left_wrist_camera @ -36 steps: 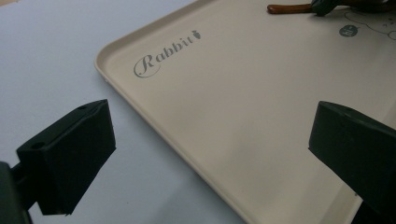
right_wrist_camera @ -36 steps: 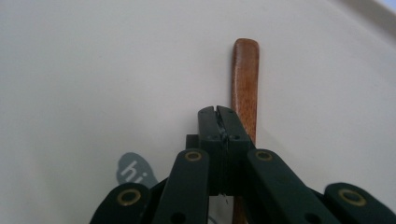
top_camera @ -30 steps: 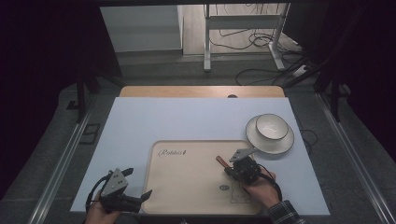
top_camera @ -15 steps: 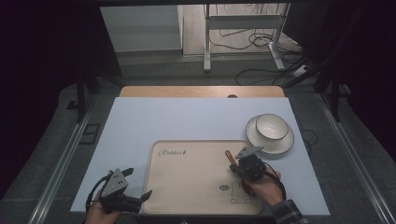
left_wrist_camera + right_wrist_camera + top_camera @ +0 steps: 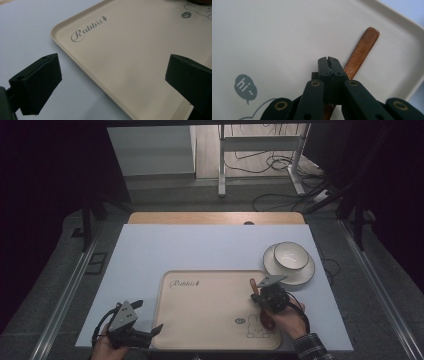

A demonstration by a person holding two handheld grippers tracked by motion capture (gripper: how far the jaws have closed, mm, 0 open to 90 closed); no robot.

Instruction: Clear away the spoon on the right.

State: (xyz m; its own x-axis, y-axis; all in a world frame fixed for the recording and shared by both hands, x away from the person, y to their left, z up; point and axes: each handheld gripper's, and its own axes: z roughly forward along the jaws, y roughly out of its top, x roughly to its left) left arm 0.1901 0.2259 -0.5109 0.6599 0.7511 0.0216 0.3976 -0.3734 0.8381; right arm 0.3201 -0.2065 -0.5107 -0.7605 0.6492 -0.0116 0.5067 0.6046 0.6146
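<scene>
Right gripper (image 5: 264,296) has crept a little toward the bowl side of the tray (image 5: 200,330) since a second ago; left gripper (image 5: 145,320) hasn't budged. Right jaws are pressed together on the wooden spoon (image 5: 362,53): in the right gripper view the handle runs out from under the closed tips and ends just inside the tray's rim, and in the high view the spoon's dark end pokes out below the gripper, near the rabbit print (image 5: 257,330). Can't tell whether the spoon is lifted or dragging on the tray. Left jaws are spread wide with nothing between them, parked over the tray's near-left corner, one jaw off the tray over the white table (image 5: 22,35), below the "Rabbit" lettering (image 5: 87,28). White bowl (image 5: 291,256) sits on its plate (image 5: 305,272) just beyond the tray's far-right corner. Risks as I see them: the pinch looks off-centre on a thin handle, so the spoon could pivot or slip out as the hand swings. If it's headed for the bowl, a low pass could catch the tray rim or knock the plate. Nothing is holding the tray, so a dragged spoon could shove it.
</scene>
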